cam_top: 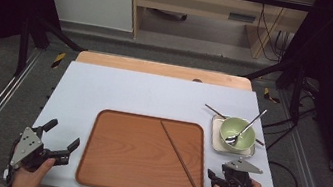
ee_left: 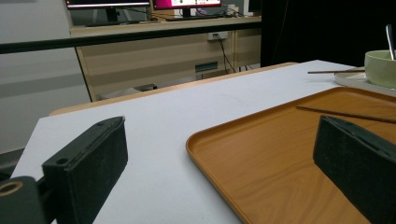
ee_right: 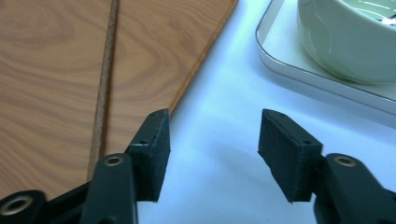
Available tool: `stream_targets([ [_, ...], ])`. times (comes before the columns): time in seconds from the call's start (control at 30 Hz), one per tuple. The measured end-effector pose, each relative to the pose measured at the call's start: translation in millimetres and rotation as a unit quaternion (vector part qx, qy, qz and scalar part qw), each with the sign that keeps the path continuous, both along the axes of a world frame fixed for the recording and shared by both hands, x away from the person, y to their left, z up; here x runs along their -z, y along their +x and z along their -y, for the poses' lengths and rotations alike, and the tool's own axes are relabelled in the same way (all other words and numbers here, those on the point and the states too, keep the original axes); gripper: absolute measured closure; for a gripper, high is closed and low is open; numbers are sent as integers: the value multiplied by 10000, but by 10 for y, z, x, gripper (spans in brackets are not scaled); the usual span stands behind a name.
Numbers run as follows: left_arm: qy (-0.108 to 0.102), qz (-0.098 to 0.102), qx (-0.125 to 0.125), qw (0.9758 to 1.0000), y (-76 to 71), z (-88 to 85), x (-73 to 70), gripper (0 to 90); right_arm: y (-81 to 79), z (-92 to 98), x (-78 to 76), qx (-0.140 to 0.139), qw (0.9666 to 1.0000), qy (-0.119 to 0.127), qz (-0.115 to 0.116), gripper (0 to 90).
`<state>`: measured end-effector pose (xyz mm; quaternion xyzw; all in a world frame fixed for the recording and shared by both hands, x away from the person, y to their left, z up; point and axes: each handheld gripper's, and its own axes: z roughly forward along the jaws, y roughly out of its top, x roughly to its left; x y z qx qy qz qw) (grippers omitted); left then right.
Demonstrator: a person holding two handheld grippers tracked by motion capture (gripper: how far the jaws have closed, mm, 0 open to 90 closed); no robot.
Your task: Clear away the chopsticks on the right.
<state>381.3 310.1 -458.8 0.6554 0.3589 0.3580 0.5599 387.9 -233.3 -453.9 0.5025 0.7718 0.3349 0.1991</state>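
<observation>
A brown wooden tray [cam_top: 124, 152] lies at the table's front centre, with one dark chopstick [cam_top: 177, 153] lying slantwise on its right half. At the right, a pale green bowl [cam_top: 230, 126] holding a metal spoon [cam_top: 250, 124] stands on a small white square tray [cam_top: 215, 141]. A second chopstick [cam_top: 213, 110] lies behind that bowl. My left gripper [cam_top: 65, 133] rests open left of the wooden tray, nothing between its jaws. My right gripper [ee_right: 214, 126] is open over bare table, between the wooden tray's right edge [ee_right: 205, 56] and the white tray [ee_right: 289, 60]. The chopstick [ee_right: 106, 79] lies just to its left.
The white tabletop [cam_top: 144, 95] stretches behind the tray to a wooden strip at the far edge. Black frame rails run along both sides. A desk and cables stand beyond the table.
</observation>
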Motion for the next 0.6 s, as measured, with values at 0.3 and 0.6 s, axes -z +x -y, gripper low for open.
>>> stream_targets([
  [0.3, 18, -1, -16, 10000, -1, -1, 6, 28, -13, 201, -19, 249, 9996, -33, 141, 346],
  [0.6, 71, -13, 24, 10000, -5, 20, 11, 25, 98, 556, -45, 488, 9985, -192, 186, 266],
])
